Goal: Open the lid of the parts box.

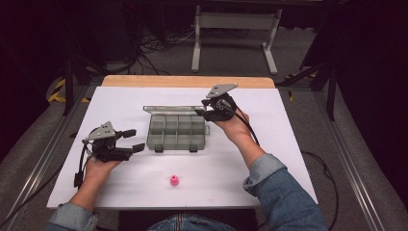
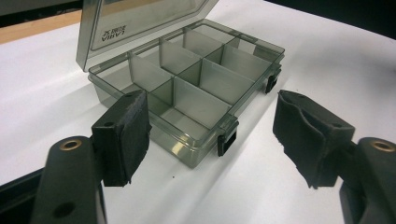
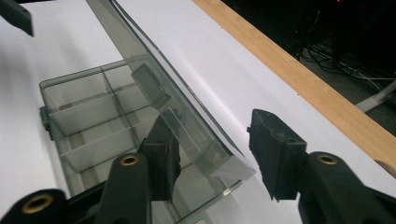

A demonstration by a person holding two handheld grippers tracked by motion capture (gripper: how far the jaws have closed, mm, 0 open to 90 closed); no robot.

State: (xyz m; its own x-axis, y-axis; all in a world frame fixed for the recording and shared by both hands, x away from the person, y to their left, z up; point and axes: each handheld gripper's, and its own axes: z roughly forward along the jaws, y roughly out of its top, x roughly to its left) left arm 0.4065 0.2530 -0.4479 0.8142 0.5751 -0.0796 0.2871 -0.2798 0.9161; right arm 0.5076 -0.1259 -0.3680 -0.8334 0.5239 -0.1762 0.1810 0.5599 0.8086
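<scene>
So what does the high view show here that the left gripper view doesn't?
High view alone: the small pink piece on the white table near the person, and the right hand-held gripper at the box lid's right end. Left gripper view alone: mirrored lettering on the raised lid, seen past the open left hand-held gripper. Both: the grey compartment box, open and empty.

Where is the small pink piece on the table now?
In the high view, the pink piece lies alone on the white table near the front edge, in front of the open box.

A lab: cables [image 1: 154,45] and metal stands [image 1: 235,33] behind white table [image 1: 269,159].
</scene>
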